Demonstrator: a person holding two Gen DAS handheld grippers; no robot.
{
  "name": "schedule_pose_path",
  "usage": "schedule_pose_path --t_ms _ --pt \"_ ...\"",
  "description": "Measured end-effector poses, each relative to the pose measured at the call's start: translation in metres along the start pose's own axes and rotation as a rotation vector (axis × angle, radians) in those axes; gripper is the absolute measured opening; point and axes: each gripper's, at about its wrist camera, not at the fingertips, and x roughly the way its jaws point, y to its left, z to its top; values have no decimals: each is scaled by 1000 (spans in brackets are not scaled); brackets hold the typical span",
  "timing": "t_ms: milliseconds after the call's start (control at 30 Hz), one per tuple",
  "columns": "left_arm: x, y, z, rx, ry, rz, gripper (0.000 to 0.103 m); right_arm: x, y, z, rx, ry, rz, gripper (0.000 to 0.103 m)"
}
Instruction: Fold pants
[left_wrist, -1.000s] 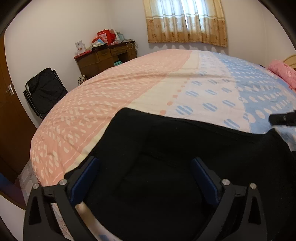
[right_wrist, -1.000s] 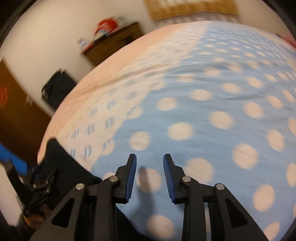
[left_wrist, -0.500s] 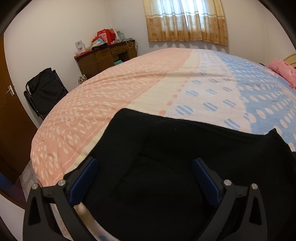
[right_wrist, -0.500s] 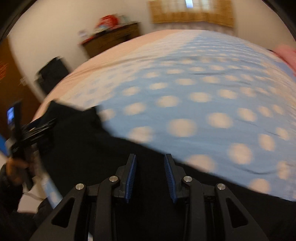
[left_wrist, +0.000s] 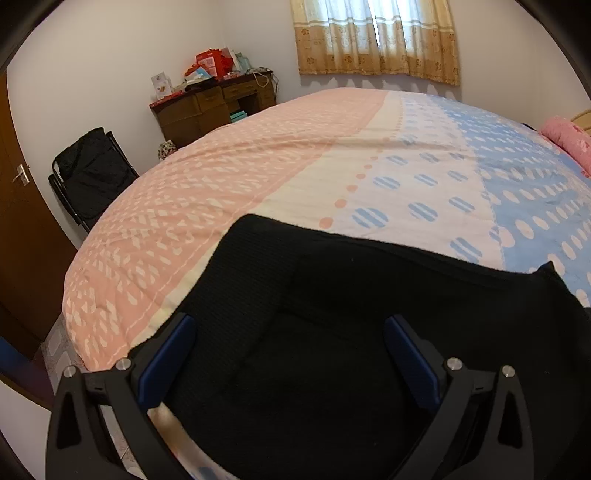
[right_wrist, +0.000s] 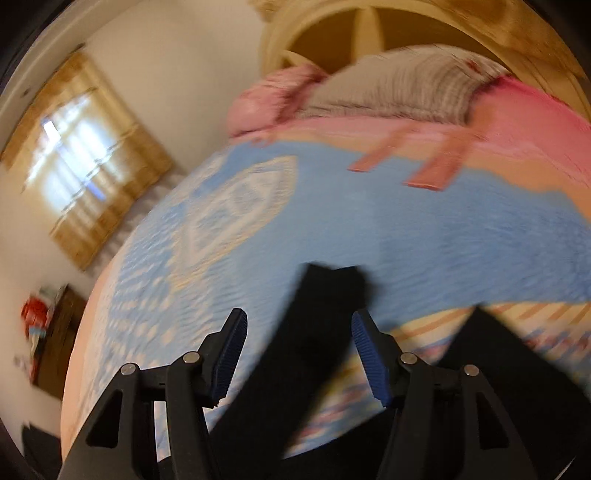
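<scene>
- The black pants were laid flat on the bed, at the near edge of the bed, with the waist end on the pink and cream part of the cover.
- The step in hand seemed to be the start of a fold: the waist end was being watched over at one side, while a leg end was being reached for at the other.
- The left hand-held gripper was held wide open just above the pants, and nothing was pinched between its blue pads.
- The right hand-held gripper was seen opening, with one pant leg lying in line between its jaws on the bed, nearer the pillows than the waist was; no pinch on it could be seen yet.
- For the next move, it was judged that the leg end should be pinched and carried back over the bed toward the waist, so that the cloth was doubled.
- The pants looked soft and thick, with a fine knit grain, and no shine was seen on them.
- The bed cover looked smooth and a bit puffy, with pink, cream and blue bands and round dots.
- The right view was blurred, so small details of the leg end could not be told.
- A second dark leg was seen beside the first, apart from it on the bed.
</scene>
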Motion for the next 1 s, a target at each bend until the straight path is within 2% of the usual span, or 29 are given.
schedule_pose_path --t_ms 67,233,267,300,333,367,567,767,900,1000 --pt "0 0 1 -1 2 2 103 8 -6 3 16 15 2 60" --pt "0 1 3 -10 17 1 103 21 8 4 -78 36 -25 60" --pt "0 1 3 -12 19 0 103 21 7 3 -83 36 -35 53" --pt "0 1 3 -12 21 1 103 22 9 3 -92 49 -34 30" --pt "0 1 4 -12 24 1 103 24 10 4 -94 75 -22 16" --pt "0 1 4 -13 26 2 103 24 10 4 -90 86 -15 9" --pt "1 0 5 -9 30 -2 103 -33 8 3 -119 22 30 9" --pt "1 1 8 -15 41 -28 103 -100 -15 -8 -93 -25 63 9" --pt "-2 4 13 -36 46 -94 103 -116 -42 -19 -47 32 77 9" --pt "-5 5 18 -48 55 -151 103 -108 -57 -29 -89 101 25 9"
